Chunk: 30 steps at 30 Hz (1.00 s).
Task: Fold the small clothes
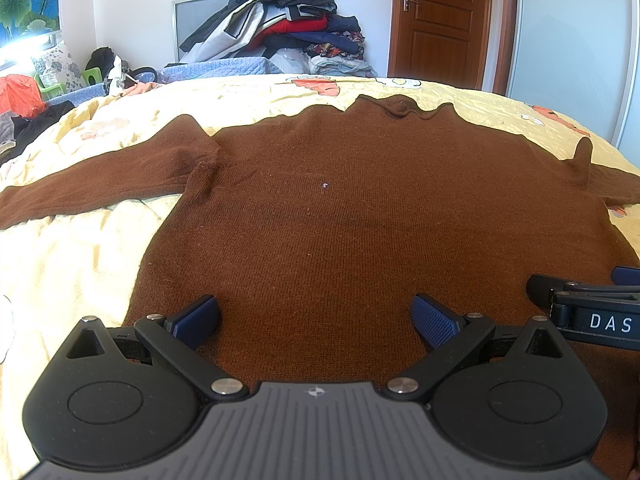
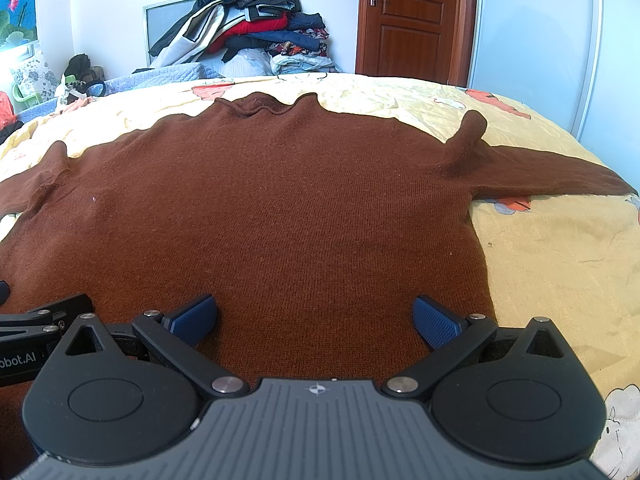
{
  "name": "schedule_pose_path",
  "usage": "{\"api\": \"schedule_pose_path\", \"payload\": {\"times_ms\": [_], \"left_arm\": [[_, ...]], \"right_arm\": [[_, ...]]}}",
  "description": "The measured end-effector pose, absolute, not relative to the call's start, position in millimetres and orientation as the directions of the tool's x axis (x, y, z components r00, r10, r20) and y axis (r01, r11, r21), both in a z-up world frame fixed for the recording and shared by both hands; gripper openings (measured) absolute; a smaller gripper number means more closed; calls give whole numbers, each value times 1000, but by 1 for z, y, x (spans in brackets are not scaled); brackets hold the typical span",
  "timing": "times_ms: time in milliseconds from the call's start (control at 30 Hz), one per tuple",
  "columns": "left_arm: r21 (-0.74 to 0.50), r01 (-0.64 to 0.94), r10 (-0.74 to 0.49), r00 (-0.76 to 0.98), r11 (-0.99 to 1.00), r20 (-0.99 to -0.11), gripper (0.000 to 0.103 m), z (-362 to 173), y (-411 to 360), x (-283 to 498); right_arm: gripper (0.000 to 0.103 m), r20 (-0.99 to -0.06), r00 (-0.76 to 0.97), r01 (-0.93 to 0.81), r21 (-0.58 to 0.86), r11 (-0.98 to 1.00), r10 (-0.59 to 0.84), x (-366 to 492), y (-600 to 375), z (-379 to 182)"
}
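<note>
A brown knit sweater (image 1: 340,208) lies flat on the yellow bedspread (image 1: 68,264), collar at the far side, both sleeves spread outward. It also shows in the right wrist view (image 2: 280,208). My left gripper (image 1: 314,316) is open and empty over the sweater's near hem, left of centre. My right gripper (image 2: 314,316) is open and empty over the hem's right part. The right gripper shows at the right edge of the left wrist view (image 1: 588,308). The left gripper's side shows in the right wrist view (image 2: 36,332).
A tall pile of clothes (image 1: 288,24) is stacked against the far wall behind the bed. A brown door (image 1: 440,20) and white wardrobe (image 1: 576,40) are at the far right. Clutter and an orange bag (image 1: 20,94) lie at the far left.
</note>
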<state>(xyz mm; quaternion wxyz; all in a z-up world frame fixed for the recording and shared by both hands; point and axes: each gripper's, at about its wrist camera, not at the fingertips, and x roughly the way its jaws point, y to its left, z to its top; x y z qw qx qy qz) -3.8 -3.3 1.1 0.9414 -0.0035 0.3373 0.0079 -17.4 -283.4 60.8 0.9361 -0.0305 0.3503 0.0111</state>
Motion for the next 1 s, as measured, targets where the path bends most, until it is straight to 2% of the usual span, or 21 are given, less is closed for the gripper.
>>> {"api": "schedule_pose_path", "payload": {"times_ms": [233,333,400,467,533,700,833,900,1000], "left_arm": [[-1,-17,12,772,1000,-635,103,1,-3,-4],[-3,-17,11,773,1000,-635,103,1,-3,-4],[-5,-17,10,773,1000,-634,103,1,-3,-4],[-4,-17,11,773,1000,-634,103,1,-4,-4],[-6,-17,9,773,1000,-634,103,1,-3,-4],[-6,-17,9,774,1000,-634,103,1,-4,-4],[-6,-17,9,773,1000,-634,103,1,-4,-4],[-6,-16,9,773,1000,-634,103,1,-4,-4],[-6,-17,9,774,1000,-634,103,1,-4,-4]], "right_arm": [[103,-666,745,-56,-49,997,9,-18,-285,63],[103,-713,689,-138,44,989,128,-8,-310,78],[103,-651,731,-107,188,976,205,-9,-345,99],[103,-522,821,-69,314,947,233,-12,-396,119],[103,-394,897,-18,425,905,202,-12,-460,132],[103,-374,924,205,664,719,83,25,-624,143],[93,-401,916,341,813,472,30,60,-725,119],[90,-421,907,386,829,404,-3,74,-752,106],[85,-440,896,424,800,425,-66,93,-766,97]]}}
